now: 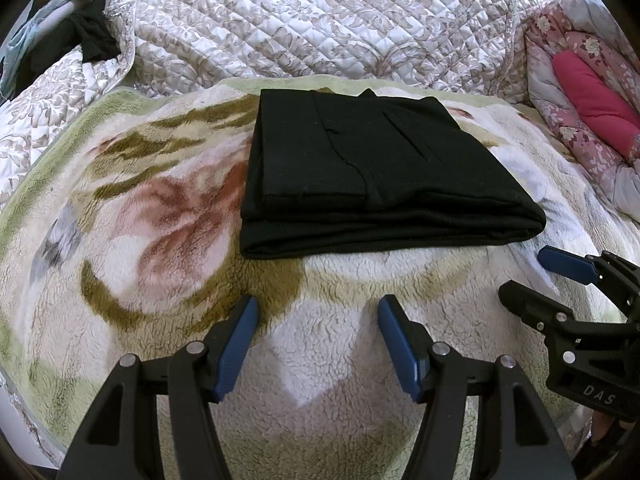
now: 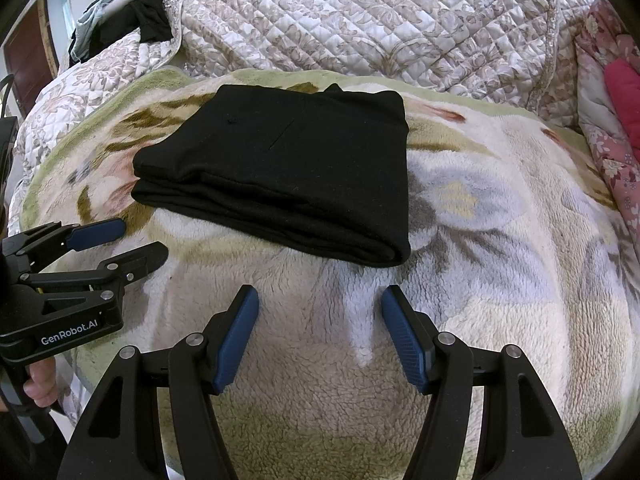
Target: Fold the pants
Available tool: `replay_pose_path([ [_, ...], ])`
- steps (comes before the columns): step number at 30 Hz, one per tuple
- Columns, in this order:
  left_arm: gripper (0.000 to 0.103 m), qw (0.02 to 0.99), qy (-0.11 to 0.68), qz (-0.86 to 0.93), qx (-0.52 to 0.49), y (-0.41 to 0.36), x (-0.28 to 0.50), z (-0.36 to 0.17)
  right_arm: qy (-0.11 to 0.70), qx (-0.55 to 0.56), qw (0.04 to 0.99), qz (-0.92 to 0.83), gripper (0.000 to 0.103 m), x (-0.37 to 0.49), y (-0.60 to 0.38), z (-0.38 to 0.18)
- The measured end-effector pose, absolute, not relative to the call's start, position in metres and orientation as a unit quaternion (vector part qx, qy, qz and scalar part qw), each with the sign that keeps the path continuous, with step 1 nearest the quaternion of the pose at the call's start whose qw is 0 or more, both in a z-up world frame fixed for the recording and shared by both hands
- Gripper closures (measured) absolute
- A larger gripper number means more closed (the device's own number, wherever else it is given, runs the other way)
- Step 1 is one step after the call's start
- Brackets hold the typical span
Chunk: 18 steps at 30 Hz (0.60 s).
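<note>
Black pants point(image 1: 372, 172) lie folded into a thick rectangle on a fleecy floral blanket point(image 1: 160, 216); the right wrist view shows the same pants point(image 2: 288, 176) from their other side. My left gripper point(image 1: 318, 312) hovers over the blanket just in front of the stack, open, nothing between its blue pads. My right gripper point(image 2: 320, 300) also stands open and empty, short of the pants' near edge. Each gripper shows in the other's view: the right gripper point(image 1: 532, 276) at the right edge, the left gripper point(image 2: 132, 240) at the left edge.
A quilted beige bedspread point(image 1: 320, 20) rises behind the blanket. Dark and pale clothes point(image 1: 72, 36) are heaped at the far left. A pink floral duvet point(image 1: 580, 92) lies at the right. A hand point(image 2: 40, 384) holds the left gripper's handle.
</note>
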<state>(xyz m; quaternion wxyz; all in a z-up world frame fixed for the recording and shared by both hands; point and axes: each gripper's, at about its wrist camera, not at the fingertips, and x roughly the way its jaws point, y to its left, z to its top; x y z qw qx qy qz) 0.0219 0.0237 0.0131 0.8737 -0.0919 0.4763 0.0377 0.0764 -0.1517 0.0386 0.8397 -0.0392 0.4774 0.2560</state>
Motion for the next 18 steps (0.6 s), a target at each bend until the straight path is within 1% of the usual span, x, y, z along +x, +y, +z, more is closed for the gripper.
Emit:
replay_pose_path([
  [18, 0.037, 0.872, 0.478, 0.037, -0.096, 0.0237, 0.0227, 0.0136, 0.477, -0.040, 0.840, 0.255, 0.038, 0.0760, -0.1513, 0.0390],
])
